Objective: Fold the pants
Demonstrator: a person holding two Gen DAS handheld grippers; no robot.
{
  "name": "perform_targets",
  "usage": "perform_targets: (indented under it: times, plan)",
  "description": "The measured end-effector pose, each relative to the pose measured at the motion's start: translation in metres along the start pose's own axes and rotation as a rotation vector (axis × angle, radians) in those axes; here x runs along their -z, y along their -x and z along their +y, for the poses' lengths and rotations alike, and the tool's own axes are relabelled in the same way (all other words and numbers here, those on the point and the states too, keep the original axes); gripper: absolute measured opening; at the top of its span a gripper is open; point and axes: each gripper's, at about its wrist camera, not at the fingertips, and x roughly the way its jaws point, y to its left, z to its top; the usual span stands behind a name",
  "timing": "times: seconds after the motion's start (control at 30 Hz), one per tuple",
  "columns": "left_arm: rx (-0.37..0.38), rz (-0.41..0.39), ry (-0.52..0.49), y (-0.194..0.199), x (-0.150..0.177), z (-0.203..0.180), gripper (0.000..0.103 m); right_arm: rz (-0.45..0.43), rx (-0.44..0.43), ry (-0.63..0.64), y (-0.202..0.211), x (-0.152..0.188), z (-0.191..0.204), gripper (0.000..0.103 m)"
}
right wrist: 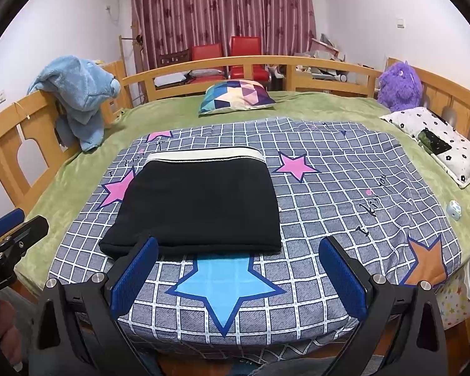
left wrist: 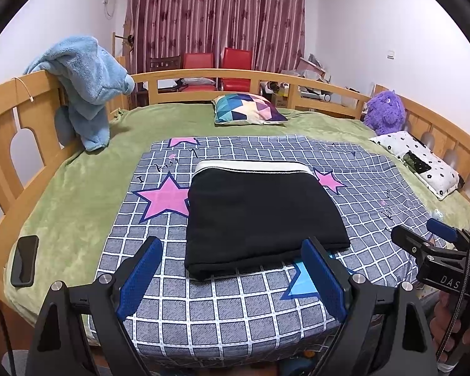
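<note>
Black pants (left wrist: 260, 213) with a white waistband lie folded into a neat rectangle on the grey checked sheet (left wrist: 235, 313), waistband at the far side. In the right wrist view the same pants (right wrist: 200, 206) sit left of centre. My left gripper (left wrist: 232, 250) hovers just short of the pants' near edge, its blue pads wide apart and holding nothing. My right gripper (right wrist: 238, 250) also stands open and empty near the front edge, above a blue star print, right of the pants' near corner. Each gripper shows at the side of the other's view.
A wooden rail (left wrist: 203, 73) rings the bed. A blue fleece garment (left wrist: 87, 84) hangs on the left rail. A colourful pillow (left wrist: 247, 108), purple plush toy (left wrist: 385, 112) and spotted pillow (left wrist: 423, 163) lie around. A black phone (left wrist: 24, 260) rests on the green blanket.
</note>
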Motion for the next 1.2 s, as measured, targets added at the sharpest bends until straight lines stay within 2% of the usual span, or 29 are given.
perform_targets:
  times: [1.2]
  plan:
    - [0.004,-0.006,-0.001,0.0025,-0.0009,0.0004,0.090,-0.002,0.003,-0.001,-0.0002,0.0003,-0.0014,0.101]
